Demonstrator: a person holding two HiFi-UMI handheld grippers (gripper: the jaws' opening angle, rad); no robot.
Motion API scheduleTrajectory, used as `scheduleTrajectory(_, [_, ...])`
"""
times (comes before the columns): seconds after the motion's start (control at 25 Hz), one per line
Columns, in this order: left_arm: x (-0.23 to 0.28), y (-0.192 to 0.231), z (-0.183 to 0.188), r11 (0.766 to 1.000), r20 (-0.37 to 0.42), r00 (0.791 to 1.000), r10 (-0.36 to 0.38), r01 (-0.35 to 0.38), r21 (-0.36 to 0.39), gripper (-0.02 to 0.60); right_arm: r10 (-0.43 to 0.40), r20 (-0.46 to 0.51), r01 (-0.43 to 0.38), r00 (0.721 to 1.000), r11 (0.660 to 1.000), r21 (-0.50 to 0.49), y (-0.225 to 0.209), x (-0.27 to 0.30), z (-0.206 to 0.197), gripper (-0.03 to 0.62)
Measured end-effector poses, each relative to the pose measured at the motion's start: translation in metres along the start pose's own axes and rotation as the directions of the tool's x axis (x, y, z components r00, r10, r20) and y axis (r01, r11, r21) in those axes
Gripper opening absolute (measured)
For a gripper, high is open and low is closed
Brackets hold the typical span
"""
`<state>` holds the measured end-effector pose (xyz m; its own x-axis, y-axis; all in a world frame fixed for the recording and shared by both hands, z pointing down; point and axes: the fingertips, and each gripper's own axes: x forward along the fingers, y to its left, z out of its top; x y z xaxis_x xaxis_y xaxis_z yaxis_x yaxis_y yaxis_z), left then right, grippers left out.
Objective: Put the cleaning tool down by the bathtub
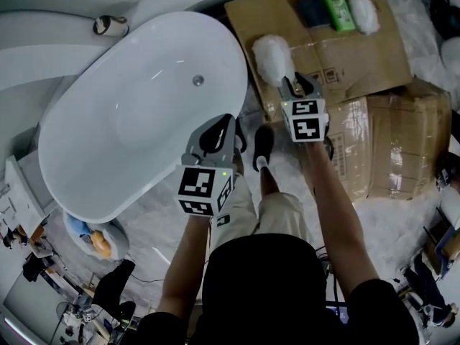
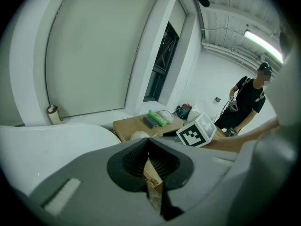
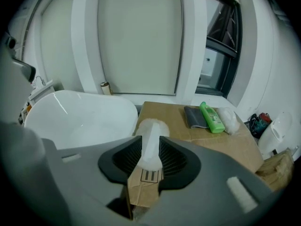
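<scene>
The cleaning tool (image 1: 273, 52) is white with a fluffy head and lies on flat cardboard (image 1: 338, 49) just right of the white bathtub (image 1: 129, 142). My right gripper (image 1: 302, 85) is behind the head, shut on the tool's pale handle (image 3: 150, 142); the fluffy head (image 3: 151, 125) shows beyond the jaws. My left gripper (image 1: 218, 126) hovers over the tub's near right rim, shut with nothing in it. In the left gripper view its jaws (image 2: 149, 147) meet at the tips, with the tub (image 2: 56, 135) to the left.
At the cardboard's far end lie a green bottle (image 1: 336, 6), a dark cloth (image 1: 313, 9) and a white fluffy pad (image 1: 363, 11). A small roll (image 1: 108, 25) stands on the ledge behind the tub. My shoe (image 1: 263, 146) is between the grippers. A person (image 2: 247, 102) stands to the right.
</scene>
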<state>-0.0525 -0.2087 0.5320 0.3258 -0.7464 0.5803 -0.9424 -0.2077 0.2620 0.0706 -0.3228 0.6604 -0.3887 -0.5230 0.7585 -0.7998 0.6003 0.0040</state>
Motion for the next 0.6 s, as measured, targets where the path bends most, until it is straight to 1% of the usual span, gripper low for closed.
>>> scheduleTrajectory(0.32, [-0.037,-0.016,0.001,0.998,0.045,0.997,0.061,-0.061,-0.009,0.0,0.029,0.023,-0.028,0.999,0.999,-0.043,0.011,-0.044,-0.01,0.1])
scheduleTrajectory(0.6, [-0.063,-0.026,0.002,0.996,0.07,0.994,0.085,-0.084,-0.012,0.0,0.05,0.044,-0.046,0.998,0.995,-0.085,0.026,-0.071,-0.009,0.1])
